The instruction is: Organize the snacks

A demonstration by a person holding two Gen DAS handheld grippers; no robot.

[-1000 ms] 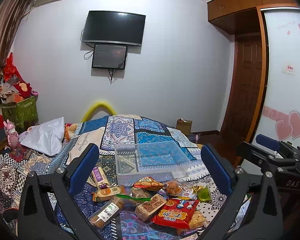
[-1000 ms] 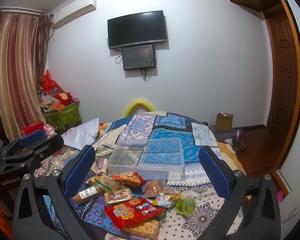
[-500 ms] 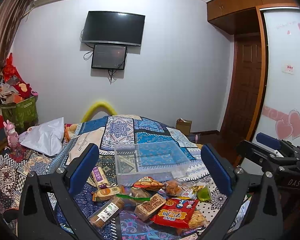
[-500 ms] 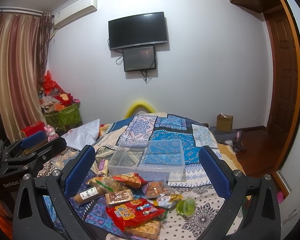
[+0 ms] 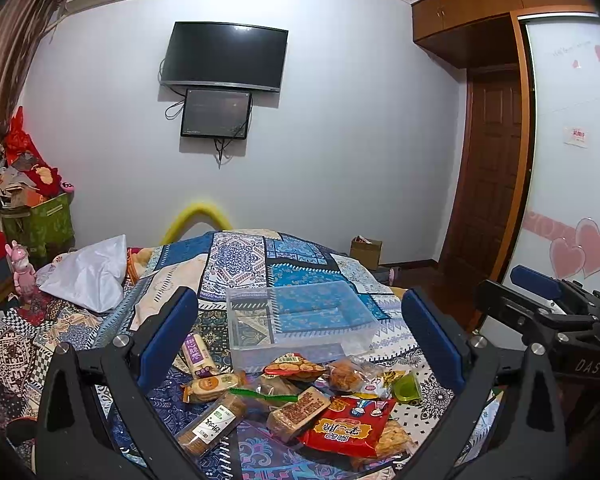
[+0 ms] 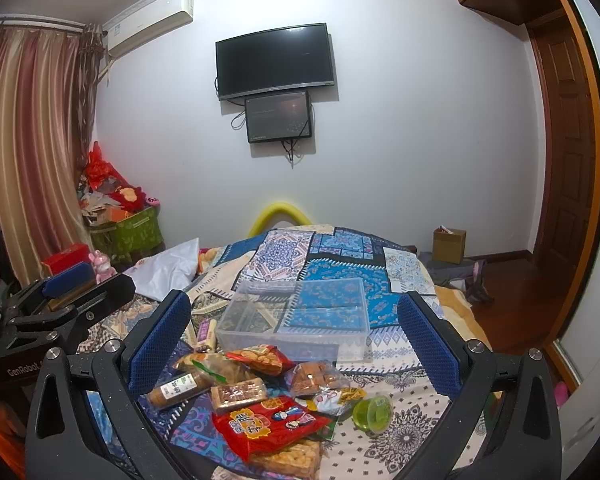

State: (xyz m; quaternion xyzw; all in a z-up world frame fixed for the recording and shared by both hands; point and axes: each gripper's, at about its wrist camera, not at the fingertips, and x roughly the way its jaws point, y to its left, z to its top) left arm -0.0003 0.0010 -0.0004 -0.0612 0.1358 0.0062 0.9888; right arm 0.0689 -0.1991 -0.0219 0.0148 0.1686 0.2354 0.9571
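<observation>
A pile of wrapped snacks lies on the patterned bedspread: a red bag, a long biscuit pack, a brown bar, a green jelly cup. Behind the pile stands an empty clear plastic box. My left gripper hangs open above the pile, holding nothing. My right gripper is open too, above the same pile. Each gripper shows at the edge of the other's view.
A white pillow lies at the bed's left side. A green bin heaped with red items stands by the curtain. A cardboard box sits on the floor near the wooden door. Two screens hang on the far wall.
Both views have shifted only slightly. The snacks and the box lie where they were, and both grippers have stayed open.
</observation>
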